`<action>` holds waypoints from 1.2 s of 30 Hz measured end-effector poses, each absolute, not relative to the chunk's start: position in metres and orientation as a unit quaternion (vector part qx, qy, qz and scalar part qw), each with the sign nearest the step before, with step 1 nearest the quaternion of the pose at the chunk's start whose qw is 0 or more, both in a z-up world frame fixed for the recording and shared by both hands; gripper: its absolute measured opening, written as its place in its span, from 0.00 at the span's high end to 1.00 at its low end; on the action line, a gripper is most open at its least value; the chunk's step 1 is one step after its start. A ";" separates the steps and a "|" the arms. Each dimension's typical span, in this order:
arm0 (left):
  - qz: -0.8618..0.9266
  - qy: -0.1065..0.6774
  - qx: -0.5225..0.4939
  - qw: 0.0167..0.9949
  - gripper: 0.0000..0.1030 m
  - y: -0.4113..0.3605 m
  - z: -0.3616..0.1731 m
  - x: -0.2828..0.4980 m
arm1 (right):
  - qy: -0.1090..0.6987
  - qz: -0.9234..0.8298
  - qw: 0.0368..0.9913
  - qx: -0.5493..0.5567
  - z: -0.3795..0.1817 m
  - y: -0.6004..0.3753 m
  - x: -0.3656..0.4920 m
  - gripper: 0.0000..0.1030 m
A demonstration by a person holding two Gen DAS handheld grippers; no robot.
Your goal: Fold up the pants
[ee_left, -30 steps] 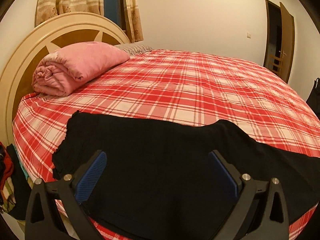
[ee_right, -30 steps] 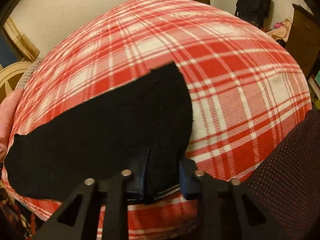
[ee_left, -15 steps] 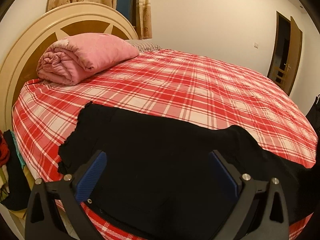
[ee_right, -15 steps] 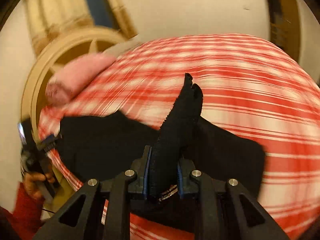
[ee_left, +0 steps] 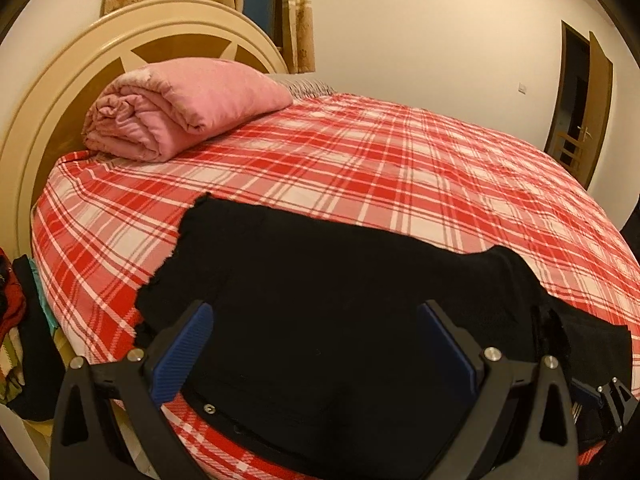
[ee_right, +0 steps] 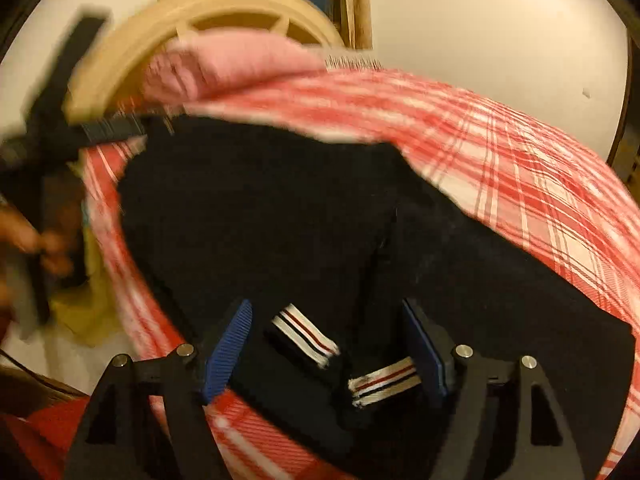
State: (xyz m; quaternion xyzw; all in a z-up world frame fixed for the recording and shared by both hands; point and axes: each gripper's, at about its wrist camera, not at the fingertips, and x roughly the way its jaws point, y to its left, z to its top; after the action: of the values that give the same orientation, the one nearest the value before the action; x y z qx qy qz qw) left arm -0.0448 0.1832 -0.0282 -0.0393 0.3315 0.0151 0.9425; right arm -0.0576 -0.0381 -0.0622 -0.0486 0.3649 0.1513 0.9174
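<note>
Black pants [ee_left: 332, 300] lie on the red plaid bed, folded over into a doubled shape near the front edge. My left gripper [ee_left: 312, 344] is open and empty just above them. In the right wrist view the pants [ee_right: 260, 216] fill the middle, with two white striped cuffs [ee_right: 304, 334] lying between my fingers. My right gripper [ee_right: 326, 344] is open over those cuffs and holds nothing. The left gripper shows blurred at the left of the right wrist view [ee_right: 108, 132].
A rolled pink blanket [ee_left: 180, 108] lies by the round cream headboard [ee_left: 52, 92]. The plaid bed [ee_left: 400, 168] stretches beyond the pants. Clothes [ee_left: 16, 320] are piled beside the bed at the left. A door [ee_left: 580, 100] stands at the far right.
My right gripper carried the pant leg up and over onto the rest of the pants, then opened and let it go. My left gripper drew back slightly and stayed open.
</note>
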 end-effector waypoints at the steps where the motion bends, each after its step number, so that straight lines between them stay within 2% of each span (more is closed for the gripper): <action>1: 0.012 0.333 -0.038 0.942 0.00 0.182 -0.028 -0.044 | 0.353 0.168 0.920 -0.013 -0.051 -0.049 -0.062 0.26; 5: -0.027 0.330 -0.030 0.943 0.00 0.161 -0.023 -0.045 | 0.304 0.164 0.931 0.117 -0.013 -0.117 -0.082 0.29; 6: -0.040 0.327 -0.024 0.944 0.00 0.153 -0.021 -0.046 | 0.293 0.133 0.938 0.130 -0.006 -0.139 -0.086 0.41; 7: -0.051 0.322 -0.017 0.945 0.00 0.144 -0.019 -0.046 | 0.288 0.093 0.944 0.133 -0.001 -0.163 -0.091 0.62; 9: -0.084 0.316 -0.004 0.945 0.00 0.121 -0.015 -0.048 | 0.302 -0.008 0.945 0.124 -0.001 -0.209 -0.096 0.81; 10: -0.099 0.315 0.001 0.944 0.00 0.110 -0.014 -0.048 | 0.308 -0.047 0.942 0.124 -0.003 -0.224 -0.099 0.84; 13: -0.152 0.319 0.016 0.935 0.00 0.070 -0.016 -0.052 | 0.325 -0.104 0.931 0.132 -0.014 -0.259 -0.107 0.84; 20: -0.174 0.348 0.073 0.918 0.02 0.006 -0.044 -0.064 | 0.372 -0.097 0.918 0.100 -0.055 -0.245 -0.073 0.84; 25: -0.151 0.390 0.092 0.904 0.02 0.004 -0.068 -0.061 | 0.352 -0.125 0.922 0.098 -0.073 -0.251 -0.059 0.86; 29: -0.161 0.401 0.061 0.900 0.01 0.013 -0.072 -0.060 | 0.348 -0.131 0.923 0.097 -0.072 -0.250 -0.058 0.86; 32: -0.166 0.401 0.059 0.899 0.01 0.015 -0.070 -0.061 | 0.351 -0.131 0.921 0.109 -0.064 -0.250 -0.062 0.84; 36: -0.146 0.376 0.037 0.914 0.01 0.052 -0.055 -0.066 | 0.292 -0.109 0.941 0.134 -0.036 -0.232 -0.088 0.82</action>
State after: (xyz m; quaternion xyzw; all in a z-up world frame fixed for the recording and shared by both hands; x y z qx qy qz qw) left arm -0.0661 0.0523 -0.0551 0.0368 0.3761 -0.1460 0.9143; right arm -0.0881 -0.2316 -0.0359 0.1343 0.2924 -0.1086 0.9406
